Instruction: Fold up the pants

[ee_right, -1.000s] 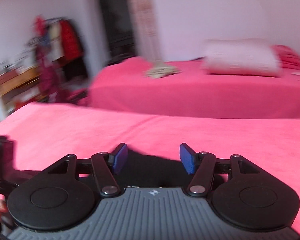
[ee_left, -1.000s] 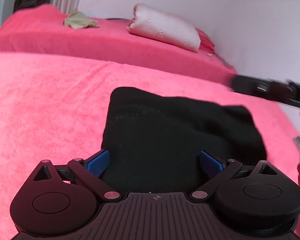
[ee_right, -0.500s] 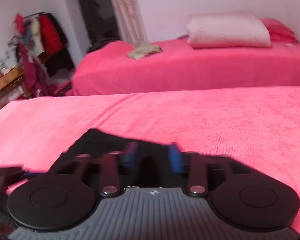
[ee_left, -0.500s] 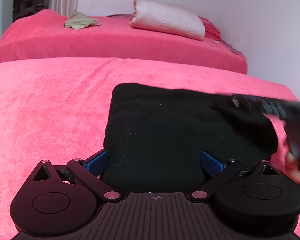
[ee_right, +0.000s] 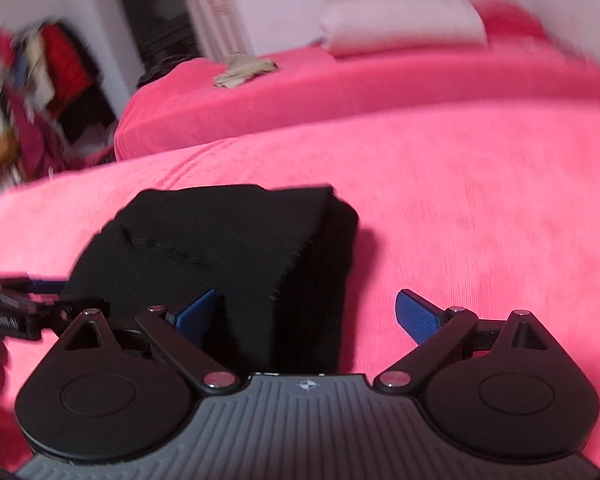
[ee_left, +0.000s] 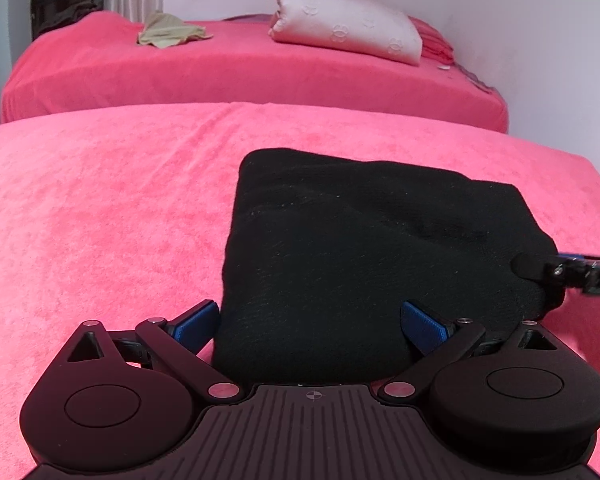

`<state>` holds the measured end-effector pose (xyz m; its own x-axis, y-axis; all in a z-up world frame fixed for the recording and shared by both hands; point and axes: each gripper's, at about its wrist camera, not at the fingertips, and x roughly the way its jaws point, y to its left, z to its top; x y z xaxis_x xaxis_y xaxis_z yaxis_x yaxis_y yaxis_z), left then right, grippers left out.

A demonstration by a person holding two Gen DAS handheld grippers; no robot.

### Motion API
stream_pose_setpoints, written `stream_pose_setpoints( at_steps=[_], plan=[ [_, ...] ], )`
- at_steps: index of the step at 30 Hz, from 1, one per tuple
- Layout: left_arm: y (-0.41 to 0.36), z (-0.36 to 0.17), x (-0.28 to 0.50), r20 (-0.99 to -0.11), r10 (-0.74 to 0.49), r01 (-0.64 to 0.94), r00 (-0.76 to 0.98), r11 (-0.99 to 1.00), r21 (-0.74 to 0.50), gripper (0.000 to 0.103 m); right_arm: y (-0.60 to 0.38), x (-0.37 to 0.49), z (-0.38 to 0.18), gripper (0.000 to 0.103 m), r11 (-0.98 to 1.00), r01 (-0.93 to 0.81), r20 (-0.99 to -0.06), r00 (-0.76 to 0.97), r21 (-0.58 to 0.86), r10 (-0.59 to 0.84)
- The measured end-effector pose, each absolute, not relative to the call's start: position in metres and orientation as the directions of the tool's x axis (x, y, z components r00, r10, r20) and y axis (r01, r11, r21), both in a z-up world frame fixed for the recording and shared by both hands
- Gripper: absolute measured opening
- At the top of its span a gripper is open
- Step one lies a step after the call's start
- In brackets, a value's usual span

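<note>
The black pants (ee_left: 360, 248) lie folded into a thick rectangular bundle on the pink bed cover (ee_left: 100, 216). My left gripper (ee_left: 310, 322) is open, its blue pads either side of the bundle's near edge. My right gripper (ee_right: 306, 310) is open at the bundle's near right corner and holds nothing; the pants (ee_right: 228, 248) show in its view, which is blurred. The right gripper's tip (ee_left: 572, 270) shows at the right edge of the left wrist view, by the bundle's right side. The left gripper's tip (ee_right: 24, 304) shows at the left of the right wrist view.
A second pink bed (ee_left: 240, 72) stands behind, with a pale pillow (ee_left: 348, 34) and a crumpled beige cloth (ee_left: 168, 32) on it. A white wall is on the right. Clothes hang at the far left (ee_right: 40, 72) of the right wrist view.
My right gripper closed partway half a second ago and now stands wide open, lower beside the bundle. The pants lie flatter. My left gripper stayed open at the near edge.
</note>
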<state>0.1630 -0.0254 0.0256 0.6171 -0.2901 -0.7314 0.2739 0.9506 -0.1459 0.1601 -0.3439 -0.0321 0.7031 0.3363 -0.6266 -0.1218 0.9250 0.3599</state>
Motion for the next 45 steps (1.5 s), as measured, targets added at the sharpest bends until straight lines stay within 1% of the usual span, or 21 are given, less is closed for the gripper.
stream_pose_setpoints(
  at_steps=[4,9,13,17,20,22,23,24,25,28,29,34,36,38,39,40,41,42,43,44,45],
  plan=[
    [-0.021,0.033,0.165,-0.734,-0.276,0.264,0.62,0.955,-0.136,0.103,-0.353,0.165,-0.032,0.097,0.888,-0.071,-0.637,0.671,0.453,0.379],
    [-0.013,0.043,0.175,-0.72,-0.283,0.249,0.634,0.956,-0.157,0.103,-0.355,0.169,-0.032,0.097,0.84,-0.074,-0.62,0.64,0.537,0.453],
    [-0.011,0.038,0.192,-0.734,-0.285,0.232,0.616,0.957,-0.177,0.103,-0.352,0.175,-0.035,0.098,0.827,-0.072,-0.623,0.621,0.558,0.475],
    [-0.008,0.021,0.209,-0.759,-0.366,0.249,0.539,0.93,-0.272,0.103,-0.348,0.18,-0.037,0.1,0.829,-0.091,-0.624,0.614,0.552,0.483],
    [-0.007,0.004,0.22,-0.753,-0.455,0.265,0.475,0.89,-0.371,0.103,-0.344,0.185,-0.039,0.099,0.828,-0.106,-0.615,0.619,0.551,0.488],
    [-0.005,-0.008,0.228,-0.738,-0.515,0.253,0.437,0.857,-0.448,0.103,-0.338,0.189,-0.041,0.088,0.84,-0.112,-0.609,0.638,0.531,0.471],
    [-0.004,-0.009,0.228,-0.724,-0.53,0.25,0.441,0.847,-0.469,0.103,-0.336,0.189,-0.042,0.086,0.846,-0.108,-0.604,0.654,0.523,0.456],
    [-0.004,-0.007,0.228,-0.716,-0.536,0.248,0.447,0.843,-0.477,0.103,-0.335,0.187,-0.042,0.08,0.85,-0.11,-0.593,0.67,0.516,0.447],
    [-0.006,-0.004,0.226,-0.709,-0.545,0.253,0.449,0.838,-0.484,0.103,-0.334,0.185,-0.042,0.063,0.842,-0.132,-0.572,0.678,0.522,0.461],
    [-0.02,0.023,0.22,-0.676,-0.555,0.312,0.486,0.832,-0.459,0.103,-0.342,0.181,-0.033,0.055,0.817,-0.149,-0.525,0.699,0.556,0.485],
    [-0.027,0.034,0.218,-0.659,-0.564,0.342,0.498,0.826,-0.449,0.103,-0.347,0.182,-0.027,0.054,0.806,-0.156,-0.505,0.707,0.571,0.495],
    [-0.071,0.086,0.233,-0.575,-0.606,0.455,0.551,0.795,-0.402,0.103,-0.388,0.198,0.022,0.053,0.814,-0.168,-0.415,0.793,0.556,0.446],
    [-0.089,0.096,0.244,-0.551,-0.61,0.481,0.569,0.791,-0.379,0.103,-0.407,0.209,0.041,0.053,0.818,-0.169,-0.374,0.826,0.549,0.422],
    [-0.108,0.096,0.258,-0.543,-0.603,0.486,0.585,0.796,-0.361,0.103,-0.421,0.223,0.049,0.054,0.835,-0.164,-0.363,0.844,0.525,0.395],
    [-0.117,0.091,0.265,-0.55,-0.58,0.477,0.601,0.813,-0.334,0.103,-0.427,0.231,0.045,0.059,0.846,-0.15,-0.368,0.852,0.511,0.373],
    [-0.128,0.083,0.273,-0.567,-0.535,0.467,0.627,0.84,-0.277,0.103,-0.432,0.24,0.036,0.07,0.864,-0.122,-0.387,0.857,0.488,0.339],
    [-0.14,0.072,0.28,-0.594,-0.458,0.439,0.661,0.879,-0.188,0.103,-0.434,0.25,0.023,0.075,0.888,-0.07,-0.432,0.854,0.454,0.288],
    [-0.15,0.057,0.287,-0.639,-0.356,0.391,0.682,0.916,-0.094,0.103,-0.437,0.259,0.008,0.077,0.91,-0.001,-0.496,0.839,0.414,0.226],
    [-0.16,0.041,0.296,-0.688,-0.283,0.365,0.668,0.931,-0.028,0.103,-0.44,0.266,-0.007,0.074,0.925,0.06,-0.556,0.813,0.375,0.173],
    [-0.167,0.027,0.302,-0.73,-0.237,0.358,0.642,0.934,0.012,0.103,-0.444,0.27,-0.02,0.072,0.93,0.109,-0.599,0.789,0.352,0.134],
    [-0.168,0.021,0.303,-0.731,-0.247,0.365,0.636,0.931,0.002,0.103,-0.449,0.268,-0.029,0.076,0.918,0.128,-0.6,0.789,0.375,0.135]
  ],
)
